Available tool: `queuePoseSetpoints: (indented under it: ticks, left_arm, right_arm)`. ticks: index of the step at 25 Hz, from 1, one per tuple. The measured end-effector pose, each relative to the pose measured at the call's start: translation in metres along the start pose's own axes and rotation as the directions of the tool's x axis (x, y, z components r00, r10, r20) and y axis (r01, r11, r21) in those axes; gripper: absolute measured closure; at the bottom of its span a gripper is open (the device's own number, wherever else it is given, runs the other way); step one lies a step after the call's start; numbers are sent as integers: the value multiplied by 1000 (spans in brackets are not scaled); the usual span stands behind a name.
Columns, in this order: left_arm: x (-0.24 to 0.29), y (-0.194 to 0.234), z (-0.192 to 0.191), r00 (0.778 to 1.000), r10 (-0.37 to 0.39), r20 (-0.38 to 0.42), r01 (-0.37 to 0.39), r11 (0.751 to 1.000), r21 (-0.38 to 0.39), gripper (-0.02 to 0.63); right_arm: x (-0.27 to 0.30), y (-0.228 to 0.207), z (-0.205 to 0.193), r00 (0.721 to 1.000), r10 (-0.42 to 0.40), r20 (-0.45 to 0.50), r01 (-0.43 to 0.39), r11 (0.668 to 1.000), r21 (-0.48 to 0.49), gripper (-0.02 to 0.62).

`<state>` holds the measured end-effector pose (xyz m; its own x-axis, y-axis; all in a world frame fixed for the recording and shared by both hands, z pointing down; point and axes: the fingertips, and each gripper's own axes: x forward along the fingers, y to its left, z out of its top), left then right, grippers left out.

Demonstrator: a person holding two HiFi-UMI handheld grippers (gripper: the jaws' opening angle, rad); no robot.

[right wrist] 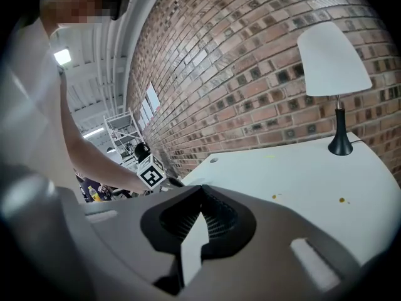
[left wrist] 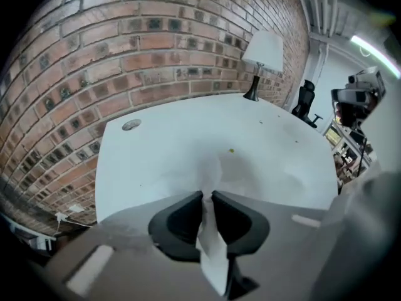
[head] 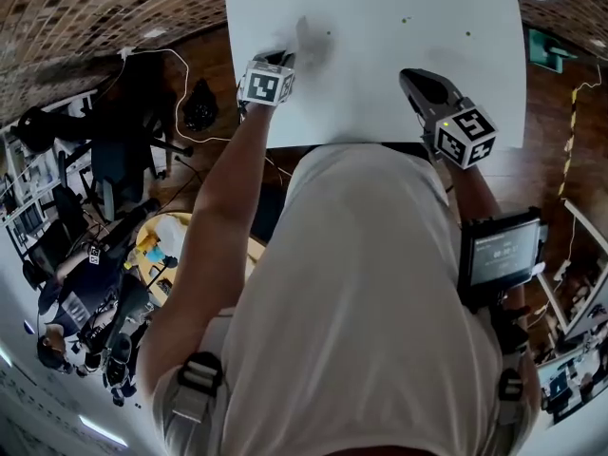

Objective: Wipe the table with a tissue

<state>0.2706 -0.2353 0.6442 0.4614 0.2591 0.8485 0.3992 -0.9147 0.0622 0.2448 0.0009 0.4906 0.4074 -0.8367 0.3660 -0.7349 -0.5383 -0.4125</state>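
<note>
Left gripper [left wrist: 208, 195] is seen clamped on the tissue [left wrist: 213, 249]: its jaws are pinched nearly shut on a gathered fold, and the loose end is left lying forward on the counter [left wrist: 144, 162]. The grip is judged to be taken high on the sheet so that the free part can be laid on the surface and used as the wiping pad. The gripper is angled steeply down near the counter's left edge, presumably to press that pad down. A yellowish speck [left wrist: 230, 150] is seen just beyond the tissue's tip — likely the sort of mark the wipe is meant for.

The right gripper [right wrist: 202, 188] is held with its jaws together at the tips, and nothing is seen clamped; the pale wedge behind the tips is read as counter showing through. It is held over the near part of the counter, right of middle and well apart from the tissue, presumably to be out of the wiping path.

By count:
- Two grippers are seen, each with one marker cube [head: 465, 133].
- One tissue is seen, held by the left gripper alone.
- One lamp [right wrist: 333, 61] is set at the far right corner, away from the tissue.
- One round cable hole [left wrist: 131, 125] is seen near the far left corner.
- Two orange specks [right wrist: 274, 197] are made out in the right gripper view — whether either is the yellowish one cannot be told.
</note>
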Motion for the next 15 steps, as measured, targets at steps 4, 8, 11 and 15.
queuePoseSetpoints:
  ticks: [4,8,11,15]
  left_arm:
    - [13,18,7,999,53,-4,-53,989,-139,563]
    - [15,23,18,995,96,20,-89,972,-219,566]
    - [19,15,21,996,82,28,-74,971,-229,566]
    - [24,10,29,996,79,35,-68,967,-244,565]
  right_arm:
    - [-13,-5,-1,1000,-18,4,18,1000,16,589]
    - [-25,-17,-3,999,-49,16,49,998,35,588]
    - [-30,-21,-6,998,-61,20,60,997,47,588]
    - [-36,-24,-5,997,-74,31,72,996,55,588]
